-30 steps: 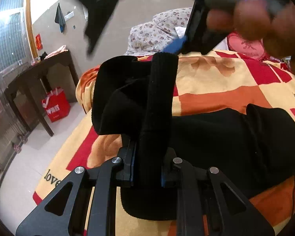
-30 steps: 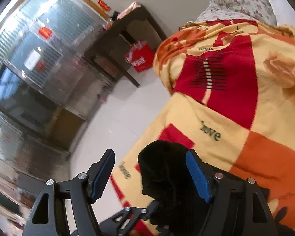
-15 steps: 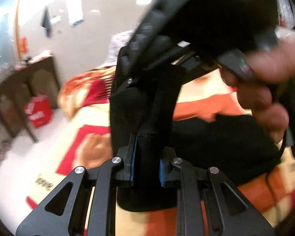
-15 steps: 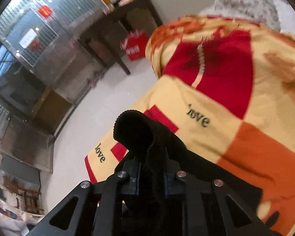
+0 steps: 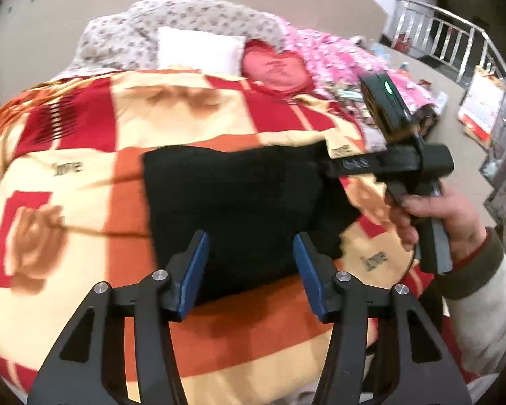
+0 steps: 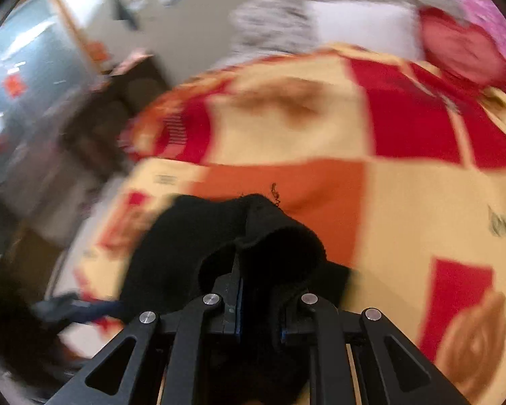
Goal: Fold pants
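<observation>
The black, thick-knit pants [image 5: 239, 199] lie folded into a compact dark block on the bed, spread over a fleece blanket [image 5: 84, 182] checked in red, orange and cream with brown rose prints and small "love" lettering. In the left wrist view the block sits in the middle of the blanket, its far right corner drawn out toward the right gripper [image 5: 324, 165].

The left gripper [image 5: 251, 263] hangs just above the near edge of the pants; its jaws are opening, the blue pads standing apart on either side of the cloth without pressing on it.

The right gripper's jaws are clamped on a bunched fold of the black fabric, which bulges up in a loop over the blue pads in the right wrist view [image 6: 258, 307]. That view is smeared by motion. A bare hand [image 5: 445, 219] in a pale sleeve with a dark and red cuff grips the black handle of this tool at the right side of the bed.

Toward the head of the bed lie a white rectangular pillow [image 5: 199, 52], a red heart-shaped cushion [image 5: 276, 71], a grey floral quilt [image 5: 124, 37] and pink patterned bedding [image 5: 337, 54]. A steel railing [image 5: 455, 44] stands at the far right, and a dark wooden worktop [image 6: 124, 94] shows blurred beyond the left side of the bed.
</observation>
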`<move>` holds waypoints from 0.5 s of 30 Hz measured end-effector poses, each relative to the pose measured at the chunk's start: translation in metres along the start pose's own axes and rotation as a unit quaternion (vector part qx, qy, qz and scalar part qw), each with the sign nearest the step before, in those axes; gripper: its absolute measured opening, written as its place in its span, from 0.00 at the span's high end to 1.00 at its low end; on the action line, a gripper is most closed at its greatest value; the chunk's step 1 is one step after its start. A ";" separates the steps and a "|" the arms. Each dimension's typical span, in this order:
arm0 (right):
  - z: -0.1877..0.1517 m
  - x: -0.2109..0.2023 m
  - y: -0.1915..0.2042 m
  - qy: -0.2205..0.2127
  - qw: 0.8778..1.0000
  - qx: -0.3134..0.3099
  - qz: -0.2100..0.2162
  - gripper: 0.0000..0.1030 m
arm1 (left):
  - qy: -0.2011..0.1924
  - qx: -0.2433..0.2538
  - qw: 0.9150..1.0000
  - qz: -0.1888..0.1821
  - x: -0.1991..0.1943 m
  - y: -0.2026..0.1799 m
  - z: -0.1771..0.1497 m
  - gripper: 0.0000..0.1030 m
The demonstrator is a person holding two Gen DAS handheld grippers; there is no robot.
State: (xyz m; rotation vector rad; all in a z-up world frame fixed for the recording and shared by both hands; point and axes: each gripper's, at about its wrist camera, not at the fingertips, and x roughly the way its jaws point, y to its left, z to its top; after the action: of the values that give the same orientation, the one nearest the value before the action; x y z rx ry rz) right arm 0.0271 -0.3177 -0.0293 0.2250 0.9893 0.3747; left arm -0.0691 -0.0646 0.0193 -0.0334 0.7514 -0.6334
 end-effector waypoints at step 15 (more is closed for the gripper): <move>-0.024 -0.022 0.048 -0.029 0.994 -0.090 -0.046 0.62 | 0.050 -0.003 0.987 0.152 0.073 0.023 0.027 0.47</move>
State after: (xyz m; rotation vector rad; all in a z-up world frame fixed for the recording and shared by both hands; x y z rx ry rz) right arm -0.0141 -0.2824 -0.0087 0.0264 0.9005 0.3683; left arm 0.0011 -0.0910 -0.0123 0.1065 0.8359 -0.3438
